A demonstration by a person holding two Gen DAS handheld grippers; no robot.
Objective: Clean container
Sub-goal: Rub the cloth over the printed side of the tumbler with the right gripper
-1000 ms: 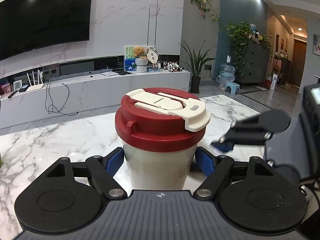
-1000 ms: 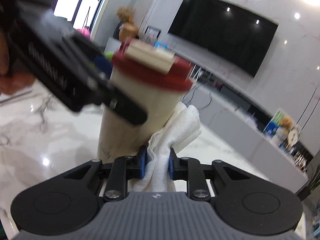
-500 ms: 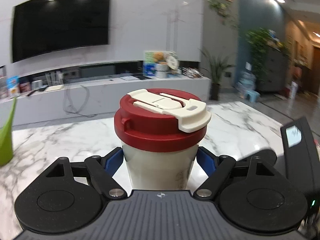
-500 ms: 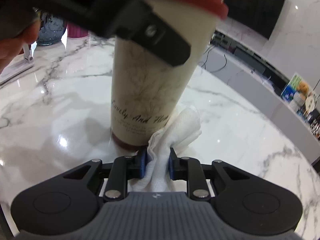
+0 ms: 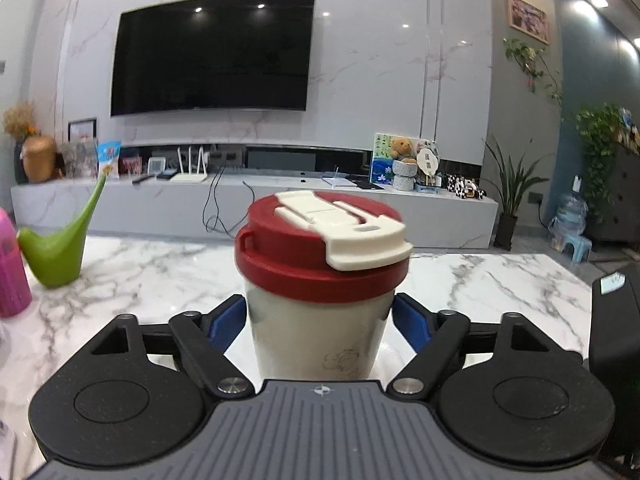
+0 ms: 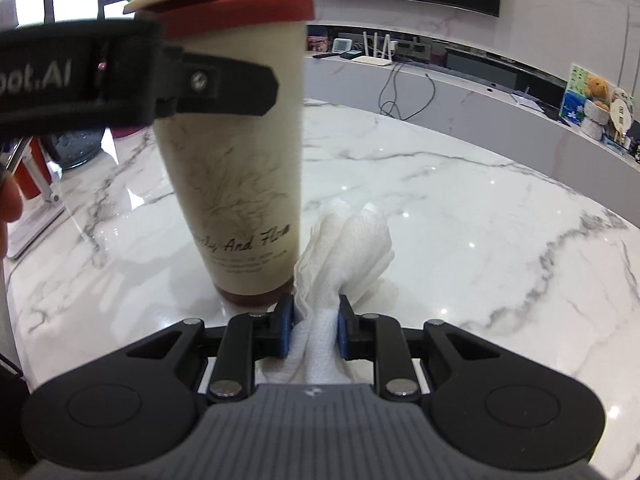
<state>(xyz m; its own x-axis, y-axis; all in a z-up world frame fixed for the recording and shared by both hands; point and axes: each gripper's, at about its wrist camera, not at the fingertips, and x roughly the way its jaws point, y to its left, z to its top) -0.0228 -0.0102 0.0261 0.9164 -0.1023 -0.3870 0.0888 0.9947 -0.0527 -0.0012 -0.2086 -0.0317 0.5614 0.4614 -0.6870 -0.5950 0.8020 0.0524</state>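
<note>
A cream travel cup (image 5: 316, 332) with a dark red lid (image 5: 320, 256) and a cream flip tab stands upright on the marble table. My left gripper (image 5: 320, 320) is shut on its upper body, just under the lid. In the right wrist view the cup (image 6: 232, 184) stands at left, with the left gripper's finger across it. My right gripper (image 6: 312, 324) is shut on a folded white cloth (image 6: 344, 248). The cloth sits low beside the cup's base, on its right side, touching or nearly touching it.
A green watering can (image 5: 56, 252) and a pink bottle (image 5: 10, 276) stand at the table's left. A dark vase (image 6: 76, 148) stands far left in the right wrist view. The marble table (image 6: 480, 216) stretches right of the cup. A TV console runs along the back wall.
The left gripper with the cup has turned, so the room has swung across its view. The right gripper and cloth have slid down the cup's side to its base and drawn back to its right.
</note>
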